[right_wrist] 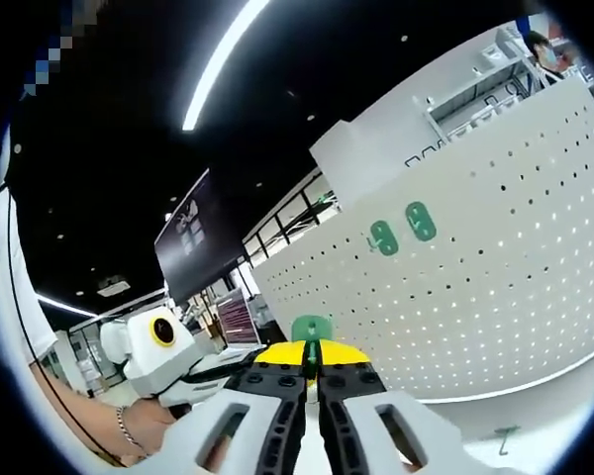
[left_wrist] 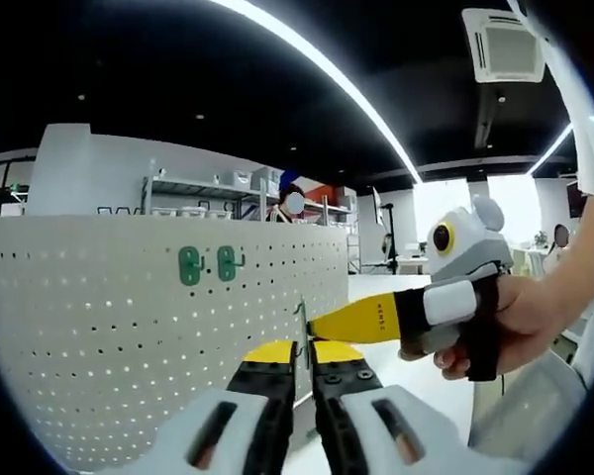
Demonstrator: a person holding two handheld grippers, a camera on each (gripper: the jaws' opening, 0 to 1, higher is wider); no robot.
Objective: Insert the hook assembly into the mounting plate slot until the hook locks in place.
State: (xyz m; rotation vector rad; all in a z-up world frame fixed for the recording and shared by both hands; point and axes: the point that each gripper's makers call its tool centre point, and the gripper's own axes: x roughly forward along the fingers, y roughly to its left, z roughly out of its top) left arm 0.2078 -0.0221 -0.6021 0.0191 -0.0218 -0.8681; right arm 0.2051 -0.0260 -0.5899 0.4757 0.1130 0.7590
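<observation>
Your left tool [left_wrist: 304,368] is pointing at the right edge of the white pegboard [left_wrist: 129,327]. Its jaws are standing almost together, and a thin metal hook [left_wrist: 301,332] is rising from the narrow gap between them; it seems pinched there, but the grip itself is hidden. The hook is sitting right at the board's edge, and you cannot tell whether it is touching it. Your right tool [left_wrist: 361,319] is coming in from the right with its yellow tip just beside this hook, and your hand [left_wrist: 520,322] is holding it.

In the right gripper view, your right tool [right_wrist: 312,368] is closing its jaws on a green hook piece [right_wrist: 311,329], and only the top of this piece is showing above the yellow tips. Your left tool [right_wrist: 193,371] is lying low at the left, partly cut off.

Two green hooks [left_wrist: 208,264] are already sitting on the board, close to each other in its upper part, well apart from both tools. Around them, the board face is offering many free holes. To the right of the board edge, open room is spreading over a pale table [left_wrist: 416,371]. Behind the board, shelves [left_wrist: 203,198] and a person [left_wrist: 292,203] are standing far away, hard to make out.
</observation>
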